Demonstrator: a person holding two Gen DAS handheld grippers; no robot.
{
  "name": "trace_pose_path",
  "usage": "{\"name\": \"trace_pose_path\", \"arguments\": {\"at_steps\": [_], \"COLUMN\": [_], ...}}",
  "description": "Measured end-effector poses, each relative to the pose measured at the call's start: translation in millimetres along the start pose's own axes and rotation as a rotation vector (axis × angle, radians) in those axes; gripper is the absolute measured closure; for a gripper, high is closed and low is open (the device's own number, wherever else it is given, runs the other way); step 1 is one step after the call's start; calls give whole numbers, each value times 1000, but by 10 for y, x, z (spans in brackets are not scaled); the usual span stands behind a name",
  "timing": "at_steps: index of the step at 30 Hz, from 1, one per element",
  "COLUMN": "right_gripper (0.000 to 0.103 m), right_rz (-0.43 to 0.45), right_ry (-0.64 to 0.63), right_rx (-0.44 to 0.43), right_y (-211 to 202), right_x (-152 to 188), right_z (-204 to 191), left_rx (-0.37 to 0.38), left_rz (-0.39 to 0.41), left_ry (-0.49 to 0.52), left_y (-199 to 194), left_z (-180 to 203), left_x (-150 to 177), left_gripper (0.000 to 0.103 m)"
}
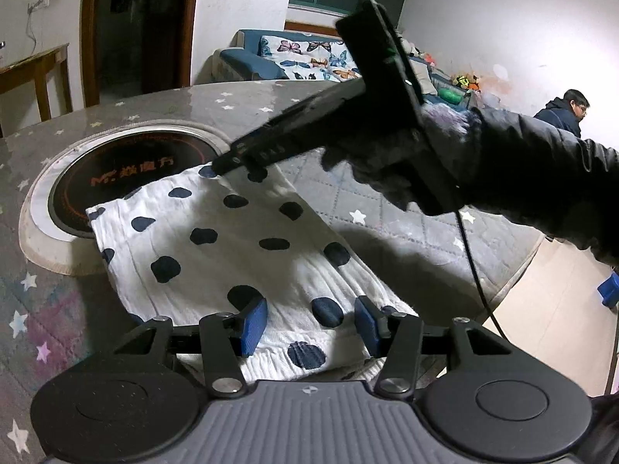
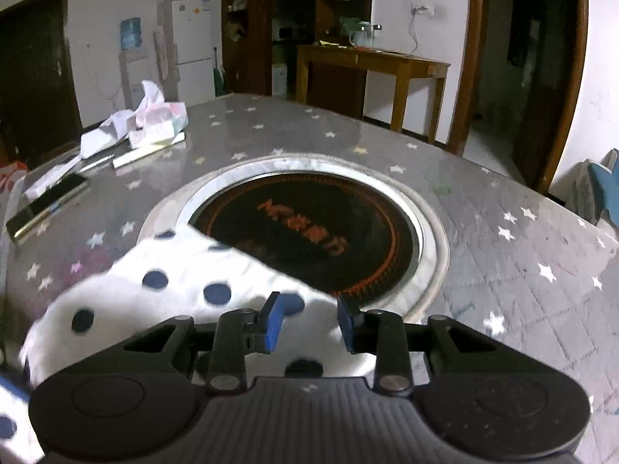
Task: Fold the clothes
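Ahead of both pairs of jaws: bench (image 2: 483, 239) under a grey star-print cover, round black inset cooktop (image 2: 309, 232) at its middle.

White garment with dark blue spots (image 1: 216, 239) lies flat-ish on the bench, its far edge overlapping the cooktop rim. Looks like a rectangle with at least one layer doubled, though the near end is wrinkled and I cannot count layers.

Left gripper (image 1: 311, 323): jaws wide apart, straddling the near hem, pads not pinching cloth.

Right gripper (image 2: 309, 323): jaws parted, holding nothing; in the left wrist view its tip sits at the garment's far corner. Cloth under it is motion-blurred in the right wrist view, so contact is uncertain.

Risks:
- Far edge on the cooktop; a drag could snag on the rim.
- Pinching one layer only would peel the fold apart.
- Glossy cover: garment may slide instead of creasing.
- Black cable (image 1: 476, 270) hanging from the right gripper could catch the right-hand edge.
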State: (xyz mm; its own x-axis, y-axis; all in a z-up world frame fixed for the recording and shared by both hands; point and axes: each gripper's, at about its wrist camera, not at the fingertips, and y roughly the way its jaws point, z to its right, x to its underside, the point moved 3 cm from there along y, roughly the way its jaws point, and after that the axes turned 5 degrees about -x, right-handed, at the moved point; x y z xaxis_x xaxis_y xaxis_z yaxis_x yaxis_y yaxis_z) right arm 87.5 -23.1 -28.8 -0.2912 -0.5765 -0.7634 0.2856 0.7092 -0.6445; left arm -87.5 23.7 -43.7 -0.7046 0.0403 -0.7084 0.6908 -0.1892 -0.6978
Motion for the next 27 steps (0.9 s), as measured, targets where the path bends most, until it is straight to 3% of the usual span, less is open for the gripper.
{"name": "trace_pose_path", "arguments": {"at_steps": [9, 27], "right_gripper": [69, 63], "right_rz": [-76, -139], "right_ry": [31, 37], "right_rx": [8, 139], "right_y": [274, -81], "right_x": [47, 283], "right_z": [129, 287], "left_rx": [-7, -38], "left_rz": [-8, -39], "left_ry": [2, 83], "left_y": [25, -11], "left_z": [0, -227], "left_x": [13, 29], "left_gripper": [48, 45]}}
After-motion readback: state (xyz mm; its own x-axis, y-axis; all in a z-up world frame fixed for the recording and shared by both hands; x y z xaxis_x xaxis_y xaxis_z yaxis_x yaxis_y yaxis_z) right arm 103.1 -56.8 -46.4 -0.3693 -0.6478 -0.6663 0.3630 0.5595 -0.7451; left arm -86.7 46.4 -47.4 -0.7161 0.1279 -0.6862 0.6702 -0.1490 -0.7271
